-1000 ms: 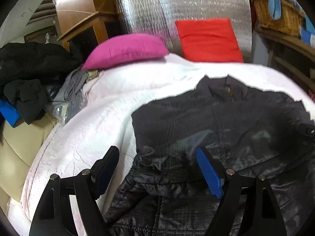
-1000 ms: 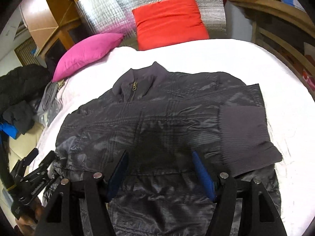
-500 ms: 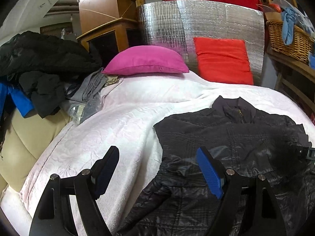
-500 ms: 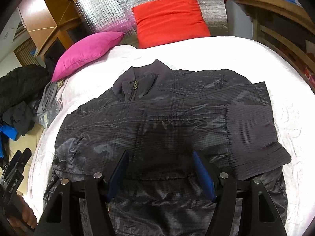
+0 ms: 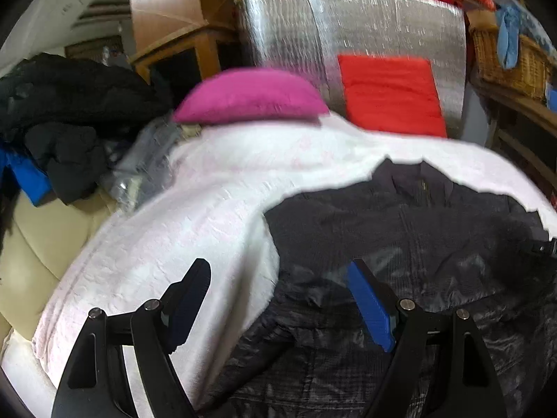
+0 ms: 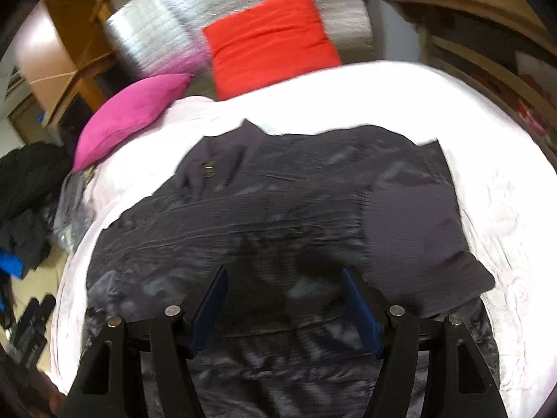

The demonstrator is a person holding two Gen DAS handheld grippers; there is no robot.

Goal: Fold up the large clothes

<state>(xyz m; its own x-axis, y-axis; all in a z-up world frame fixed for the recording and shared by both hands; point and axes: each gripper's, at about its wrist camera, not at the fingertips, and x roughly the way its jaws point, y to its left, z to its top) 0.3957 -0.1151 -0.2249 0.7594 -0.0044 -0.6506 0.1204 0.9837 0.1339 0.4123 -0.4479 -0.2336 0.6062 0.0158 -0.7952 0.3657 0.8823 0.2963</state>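
You have one dark jacket (image 6: 278,216) to fold, spread flat on the white bedcover (image 6: 494,160), collar toward 12 o'clock and one sleeve folded across its front with the ribbed cuff (image 6: 417,244) at 3 o'clock. There are two cushions at the head of the bed: one magenta cushion (image 5: 250,95) at 11 o'clock and one red cushion (image 5: 391,94) at 1 o'clock. A heap of dark clothes (image 5: 62,111) lies off the bed at 9 o'clock.

Your left gripper (image 5: 278,299) hangs over the jacket's left edge, jaws apart and empty. Your right gripper (image 6: 283,306) hovers over the jacket's lower front, jaws likewise apart, gripping nothing.

Against a second ago, the jacket lies as it did and both jaw gaps are unchanged; only the views have tilted slightly.
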